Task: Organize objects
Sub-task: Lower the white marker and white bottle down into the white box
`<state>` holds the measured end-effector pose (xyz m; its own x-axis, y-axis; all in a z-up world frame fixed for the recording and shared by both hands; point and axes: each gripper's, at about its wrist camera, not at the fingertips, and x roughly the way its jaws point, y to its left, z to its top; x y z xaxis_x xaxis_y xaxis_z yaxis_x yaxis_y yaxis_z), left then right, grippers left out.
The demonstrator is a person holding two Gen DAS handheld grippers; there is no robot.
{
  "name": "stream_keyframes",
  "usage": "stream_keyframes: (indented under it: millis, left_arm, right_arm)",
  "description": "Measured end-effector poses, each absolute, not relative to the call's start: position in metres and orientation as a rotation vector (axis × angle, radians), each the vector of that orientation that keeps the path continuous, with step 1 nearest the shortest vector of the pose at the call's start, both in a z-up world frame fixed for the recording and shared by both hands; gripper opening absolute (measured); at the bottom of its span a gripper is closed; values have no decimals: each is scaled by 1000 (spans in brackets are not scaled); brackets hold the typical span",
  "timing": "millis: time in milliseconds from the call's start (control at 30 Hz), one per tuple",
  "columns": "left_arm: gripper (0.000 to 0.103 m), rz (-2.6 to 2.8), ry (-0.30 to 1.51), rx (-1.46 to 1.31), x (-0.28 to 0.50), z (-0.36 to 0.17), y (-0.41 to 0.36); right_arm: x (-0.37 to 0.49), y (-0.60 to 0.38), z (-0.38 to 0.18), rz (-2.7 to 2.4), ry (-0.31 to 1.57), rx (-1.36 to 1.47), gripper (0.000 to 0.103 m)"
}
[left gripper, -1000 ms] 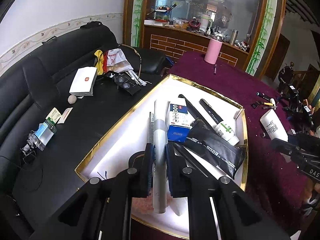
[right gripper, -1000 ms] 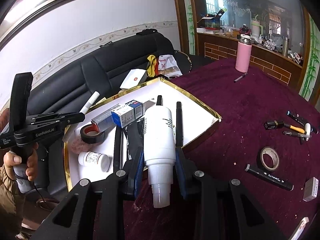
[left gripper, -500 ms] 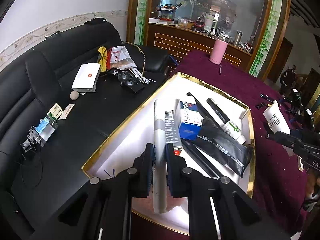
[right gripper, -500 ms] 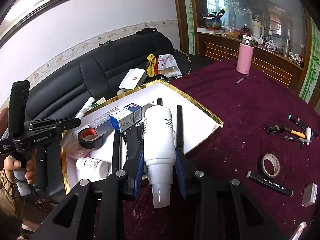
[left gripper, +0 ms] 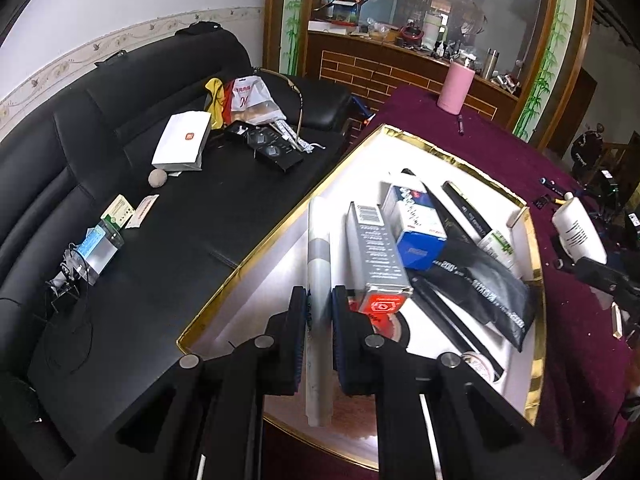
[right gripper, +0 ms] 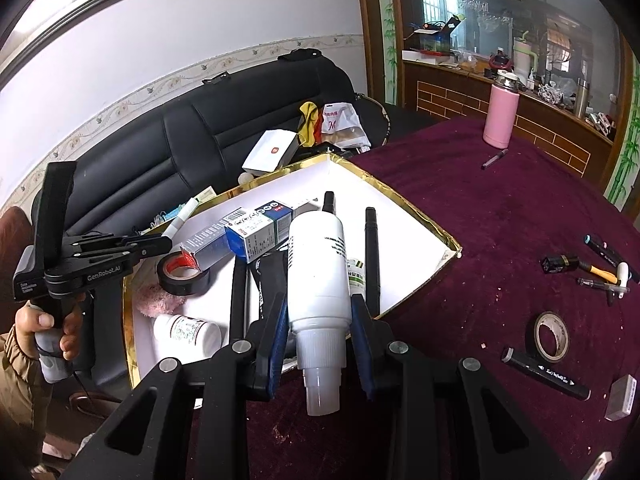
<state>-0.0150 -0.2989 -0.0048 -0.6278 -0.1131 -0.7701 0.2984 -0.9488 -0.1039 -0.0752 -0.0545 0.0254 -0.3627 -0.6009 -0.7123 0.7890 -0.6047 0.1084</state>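
Observation:
My left gripper (left gripper: 319, 312) is shut on a white and grey marker pen (left gripper: 318, 248), which hangs over the near left part of the white, gold-rimmed tray (left gripper: 372, 160). In the tray lie a grey box with a red end (left gripper: 376, 256), a blue and white box (left gripper: 414, 220), a black pouch (left gripper: 480, 284) and black pens. My right gripper (right gripper: 320, 320) is shut on a white bottle (right gripper: 318, 272), cap toward the camera, above the tray's near edge (right gripper: 400, 232). In the right wrist view a hand holds the left gripper (right gripper: 160, 240) at the tray's left side.
A black tape roll (right gripper: 182, 276), a white pill bottle (right gripper: 188, 334) and a pink fluffy piece (right gripper: 154, 300) also lie in the tray. On the maroon cloth are a pink flask (right gripper: 500, 116), a tape roll (right gripper: 552, 336) and several markers. A black sofa (left gripper: 120, 184) borders the tray's left.
My left gripper has moved forward and lower over the tray with the marker pen, so the boxes look closer. The right gripper and its bottle have stayed still.

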Motion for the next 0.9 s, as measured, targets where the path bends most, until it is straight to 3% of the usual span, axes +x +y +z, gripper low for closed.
stream_keyframes:
  millis: [900]
  left_arm:
    - [12,-2648,371,1245,-21,-18,-300]
  right_arm:
    - [-77,-70,28,-2044,336,914,33]
